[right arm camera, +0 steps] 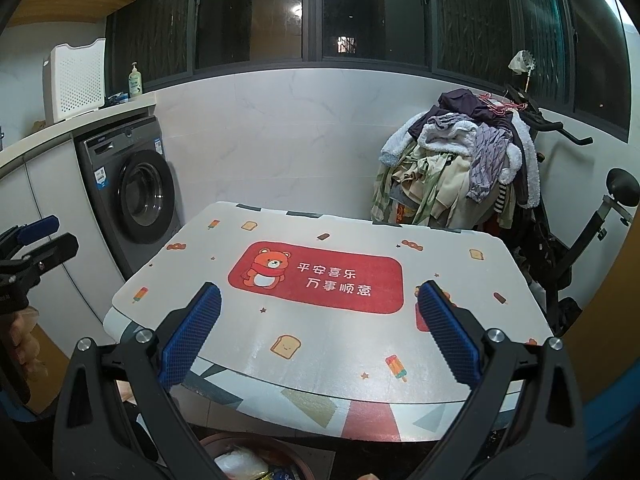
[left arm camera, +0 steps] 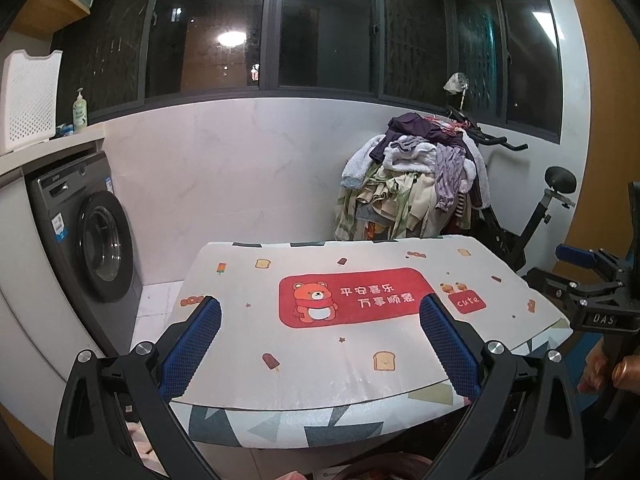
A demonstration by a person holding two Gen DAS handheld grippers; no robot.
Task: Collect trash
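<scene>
My left gripper (left arm camera: 320,312) is open and empty, held above the near edge of a small table (left arm camera: 320,376) covered with a white mat with a red bear panel. My right gripper (right arm camera: 318,300) is open and empty too, above the same table (right arm camera: 320,352). The right gripper shows at the right edge of the left wrist view (left arm camera: 592,280), and the left gripper at the left edge of the right wrist view (right arm camera: 32,248). A brown bin (right arm camera: 256,444) with white crumpled trash (right arm camera: 240,462) inside stands on the floor below the table's near edge. No trash shows on the tabletop.
A grey washing machine (right arm camera: 136,192) stands under a counter at the left, with a white perforated basket (right arm camera: 76,78) and a soap bottle (right arm camera: 135,80) on top. A pile of clothes (right arm camera: 452,164) hangs over an exercise bike (right arm camera: 576,232) at the right.
</scene>
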